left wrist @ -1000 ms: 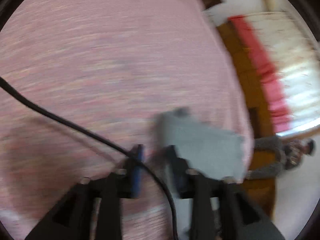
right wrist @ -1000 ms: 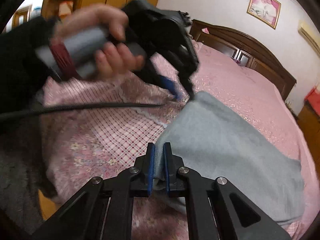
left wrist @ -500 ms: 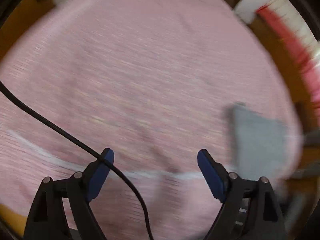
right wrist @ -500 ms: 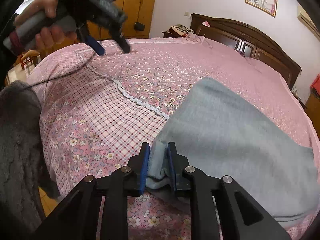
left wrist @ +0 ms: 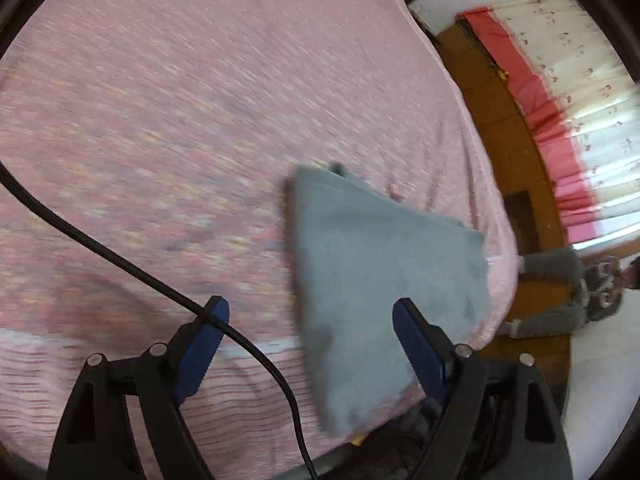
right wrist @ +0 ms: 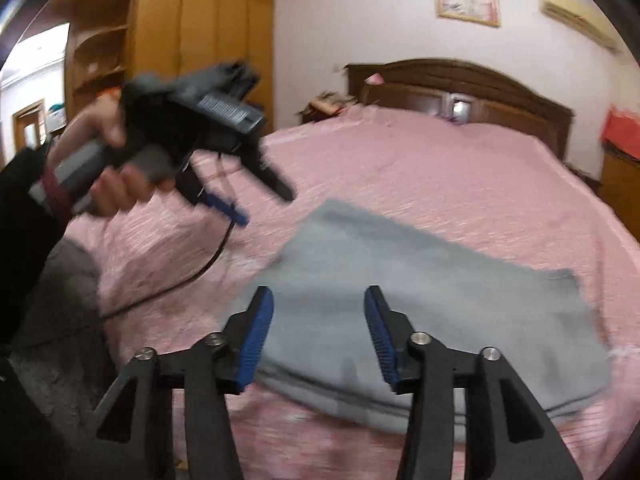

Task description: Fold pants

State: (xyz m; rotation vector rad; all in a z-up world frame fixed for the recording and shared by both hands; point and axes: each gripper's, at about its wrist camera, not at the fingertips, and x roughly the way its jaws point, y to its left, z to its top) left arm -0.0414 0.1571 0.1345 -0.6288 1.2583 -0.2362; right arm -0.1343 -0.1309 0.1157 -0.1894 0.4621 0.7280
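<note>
The grey pants (right wrist: 432,296) lie folded into a flat stack on the pink bedspread (right wrist: 440,184), near the bed's near corner. They also show in the left wrist view (left wrist: 380,280). My right gripper (right wrist: 318,320) is open and empty, just above the near edge of the pants. My left gripper (left wrist: 306,340) is open and empty, held in the air above the bed. It shows in the right wrist view (right wrist: 264,206), held in a hand at the left, apart from the pants. Both views are motion-blurred.
A black cable (left wrist: 120,260) hangs across the left gripper. A dark wooden headboard (right wrist: 460,88) stands at the far end of the bed. A wooden wardrobe (right wrist: 180,40) is at the left. A red and white curtain (left wrist: 560,100) and wooden floor lie past the bed's edge.
My right gripper has opened and let go of the pants' edge, which now lies flat. My left gripper opened, swung away over the bed, then came back toward the pants.
</note>
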